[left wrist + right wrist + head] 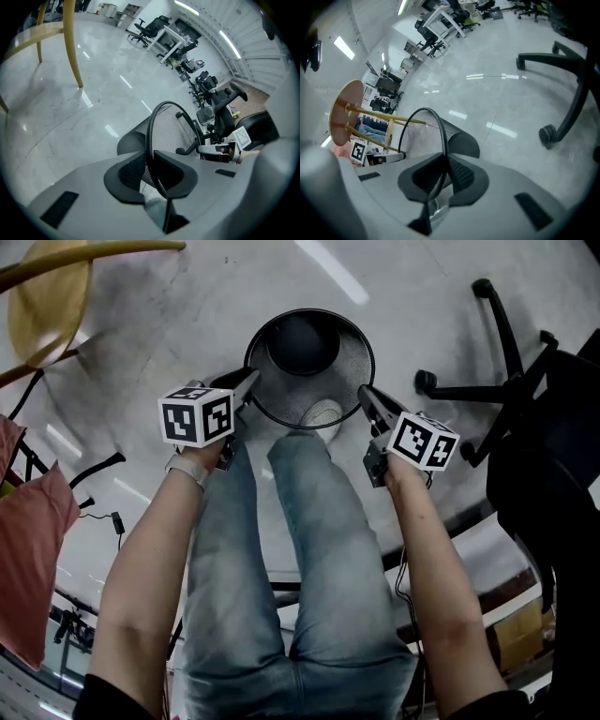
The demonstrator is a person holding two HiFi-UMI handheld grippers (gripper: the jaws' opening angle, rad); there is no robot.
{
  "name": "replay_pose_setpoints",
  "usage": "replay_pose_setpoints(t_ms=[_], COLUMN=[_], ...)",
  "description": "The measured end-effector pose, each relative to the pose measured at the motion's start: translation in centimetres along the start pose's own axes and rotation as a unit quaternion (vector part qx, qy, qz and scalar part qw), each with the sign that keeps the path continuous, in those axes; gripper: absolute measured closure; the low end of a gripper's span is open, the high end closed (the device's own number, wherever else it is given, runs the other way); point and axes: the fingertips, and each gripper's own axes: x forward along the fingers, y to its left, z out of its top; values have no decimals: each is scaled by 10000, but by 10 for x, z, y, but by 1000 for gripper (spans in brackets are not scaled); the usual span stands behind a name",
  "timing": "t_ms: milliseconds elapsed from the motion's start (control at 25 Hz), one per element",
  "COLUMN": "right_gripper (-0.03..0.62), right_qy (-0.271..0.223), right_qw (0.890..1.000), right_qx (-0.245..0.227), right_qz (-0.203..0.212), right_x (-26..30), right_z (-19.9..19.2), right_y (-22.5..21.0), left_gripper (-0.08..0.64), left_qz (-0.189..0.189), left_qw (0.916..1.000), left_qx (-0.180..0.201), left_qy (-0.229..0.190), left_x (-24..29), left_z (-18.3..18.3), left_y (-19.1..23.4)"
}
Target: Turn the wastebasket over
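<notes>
A black mesh wastebasket (309, 357) stands upright on the grey floor, its round mouth facing up. My left gripper (246, 385) is at the left side of the rim and my right gripper (366, 397) at the right side. In the left gripper view the thin black rim (151, 140) runs between the dark pads, and the left gripper (151, 177) is shut on it. The right gripper view shows the same: the rim (438, 136) passes between the pads and the right gripper (442, 182) is shut on it. The mesh wall (459, 136) curves away behind.
The person's legs in jeans (300, 549) stand just behind the basket, a pale shoe toe (323, 414) at its near rim. A black office chair base with castors (497, 381) lies to the right. A wooden stool (47, 296) and pink cloth (28, 521) are at the left.
</notes>
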Motion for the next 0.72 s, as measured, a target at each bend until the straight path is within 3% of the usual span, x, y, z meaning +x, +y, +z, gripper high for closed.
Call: replay_pose_setpoints(t_ms=[320, 440, 600, 720], right_gripper=[555, 557, 558, 557], right_qy=[862, 1395, 2086, 2235], right_qw=[9933, 9835, 9651, 9577], right_qx=[754, 1122, 1559, 1790], right_qz=[139, 265, 286, 294], right_x=[-6, -8, -2, 10], right_z=[-36, -62, -95, -100], right_y=[10, 21, 33, 34], left_gripper=[505, 505, 505, 503], left_qz=[108, 192, 336, 384], left_qw=[9940, 9848, 9684, 9612], left_qx=[-761, -1219, -1558, -1679], left_qy=[784, 1226, 1917, 2157], left_x=[-25, -45, -63, -65], left_z=[-33, -54, -80, -81], left_y=[0, 4, 18, 29])
